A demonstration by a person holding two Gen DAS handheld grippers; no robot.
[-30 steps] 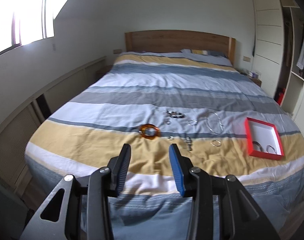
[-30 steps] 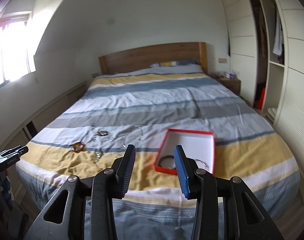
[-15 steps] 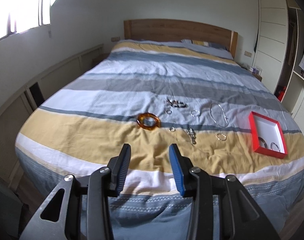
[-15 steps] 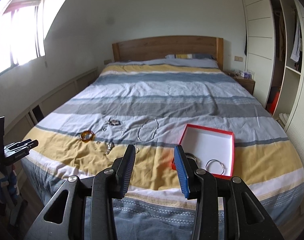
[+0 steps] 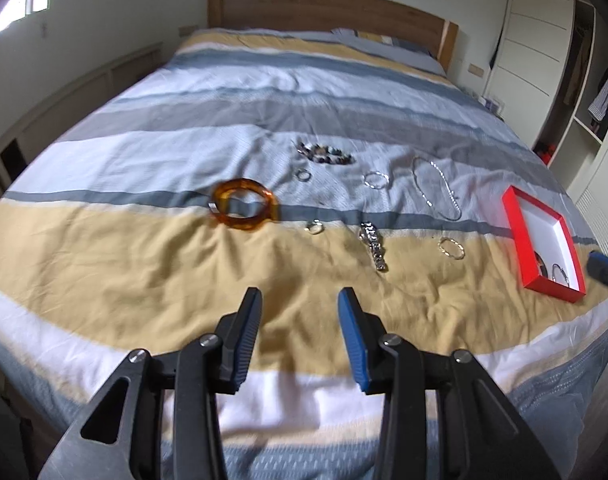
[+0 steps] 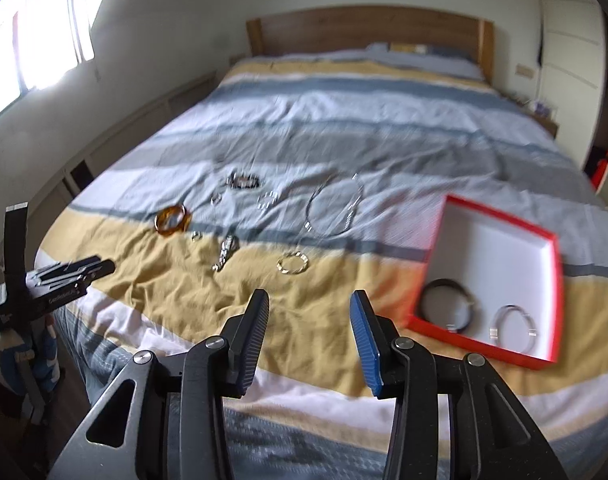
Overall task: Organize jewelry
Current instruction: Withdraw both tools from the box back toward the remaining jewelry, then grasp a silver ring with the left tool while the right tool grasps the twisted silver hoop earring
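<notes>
Over the last second I have brought both tongs in toward the foot of the bed (image 5: 103,264), and the jewelry that sat small and far off now fills the middle of each view. My left tongs (image 5: 299,336) hang open over the yellow stripe, jaws well apart and holding nothing; my right tongs (image 6: 310,344) are the same, wide open and empty. Ahead of the left tongs lies the amber bangle (image 5: 243,208), with a small ring (image 5: 315,227) and a silver watch (image 5: 374,246) to its right, a gold hoop (image 5: 450,248) further right, and beyond them a beaded bracelet (image 5: 326,154), another ring (image 5: 303,175), a silver hoop (image 5: 377,180) and a necklace (image 5: 436,190), all loose on the bed. The red box (image 6: 500,280) sits just right of my right tongs, its near corner close to the blue jaw, and already holds a dark bracelet (image 6: 448,304) and a pale one (image 6: 512,326), so I judge the sorting begun but mostly ahead of me. The tip of my right tongs shows at the far right of the left view, beside the box. The closing-in suggests the next pick is near: the gold hoop looks handiest for the right, the bangle for the left. Thin pieces on soft, wrinkled cloth may slip or snag, so the jaws will need to come down squarely.
</notes>
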